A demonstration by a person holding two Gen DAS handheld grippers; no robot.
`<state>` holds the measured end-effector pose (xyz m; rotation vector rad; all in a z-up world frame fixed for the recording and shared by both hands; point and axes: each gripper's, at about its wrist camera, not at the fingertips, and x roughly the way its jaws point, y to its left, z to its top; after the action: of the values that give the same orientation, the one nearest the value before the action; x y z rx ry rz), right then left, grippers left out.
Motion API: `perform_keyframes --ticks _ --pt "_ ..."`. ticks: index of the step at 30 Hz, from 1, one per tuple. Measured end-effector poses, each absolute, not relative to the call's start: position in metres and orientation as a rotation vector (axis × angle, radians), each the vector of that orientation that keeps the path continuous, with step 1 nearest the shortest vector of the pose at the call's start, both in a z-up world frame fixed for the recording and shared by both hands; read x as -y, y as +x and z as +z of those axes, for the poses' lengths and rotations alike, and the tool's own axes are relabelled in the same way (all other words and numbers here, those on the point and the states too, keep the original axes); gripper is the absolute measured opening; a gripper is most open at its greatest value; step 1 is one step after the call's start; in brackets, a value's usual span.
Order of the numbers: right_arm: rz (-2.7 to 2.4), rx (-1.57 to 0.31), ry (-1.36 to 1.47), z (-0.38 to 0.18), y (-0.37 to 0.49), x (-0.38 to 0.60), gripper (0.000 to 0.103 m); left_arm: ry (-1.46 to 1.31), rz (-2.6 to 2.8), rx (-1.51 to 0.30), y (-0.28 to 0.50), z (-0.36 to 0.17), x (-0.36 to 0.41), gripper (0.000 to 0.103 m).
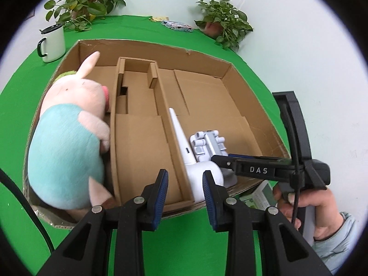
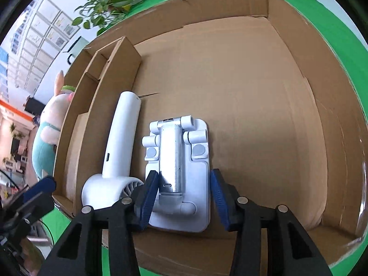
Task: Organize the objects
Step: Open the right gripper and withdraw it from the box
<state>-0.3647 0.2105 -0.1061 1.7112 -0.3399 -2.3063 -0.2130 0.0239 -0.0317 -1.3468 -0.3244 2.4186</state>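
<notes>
A cardboard box with dividers lies on a green table. A pink plush pig in a teal outfit fills its left compartment; it also shows in the right wrist view. A white handheld fan and a folded white phone stand lie in the right compartment, seen too in the left wrist view, the fan and the stand. My right gripper is open, its jaws on either side of the stand. My left gripper is open and empty above the box's near edge.
A white mug with a black handle stands left behind the box. Two potted plants and a patterned pouch sit at the table's back. A green-white box lies by the right hand.
</notes>
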Motion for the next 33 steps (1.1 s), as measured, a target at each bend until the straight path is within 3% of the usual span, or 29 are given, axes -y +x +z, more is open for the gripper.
perform_keyframes --ticks 7,8,10,11,12,13,14,15,19,23,33 --pt "-2.351 0.304 1.689 -0.101 -0.361 -0.206 0.046 -1.291 2.534 0.273 -0.196 -0.027 -0.021 0.03" --pt "-2.392 0.28 1.653 -0.094 -0.355 -0.207 0.051 -1.256 2.573 0.251 -0.191 -0.022 -0.021 0.03" --pt "-2.504 0.217 1.553 -0.075 -0.338 -0.208 0.078 -1.137 2.694 0.188 -0.173 -0.008 -0.022 0.03" --pt "-2.58 0.188 1.445 -0.06 -0.321 -0.208 0.101 -1.06 2.751 0.15 -0.162 0.0 -0.024 0.035" --pt "-2.626 0.169 1.364 -0.05 -0.307 -0.208 0.102 -0.999 2.795 0.124 -0.152 0.005 -0.026 0.054" --pt "-2.694 0.116 1.241 -0.035 -0.285 -0.206 0.102 -0.932 2.851 0.101 -0.141 0.01 -0.027 0.068" --pt "-2.732 0.077 1.185 -0.028 -0.271 -0.205 0.102 -0.842 2.93 0.086 -0.126 0.016 -0.028 0.091" --pt "-2.8 0.018 1.098 -0.019 -0.25 -0.203 0.102 -0.781 2.971 0.088 -0.117 0.018 -0.028 0.094" --pt "-2.919 -0.017 0.878 -0.004 -0.186 -0.201 0.103 -0.702 3.027 0.115 -0.091 0.02 -0.029 0.094" --pt "-2.962 0.033 0.839 -0.005 -0.146 -0.198 0.103 -0.712 3.049 0.155 -0.078 0.016 -0.033 0.094" --pt "-2.97 -0.053 0.761 -0.009 -0.092 -0.195 0.102 -0.685 3.031 0.133 -0.044 0.015 -0.049 0.094"
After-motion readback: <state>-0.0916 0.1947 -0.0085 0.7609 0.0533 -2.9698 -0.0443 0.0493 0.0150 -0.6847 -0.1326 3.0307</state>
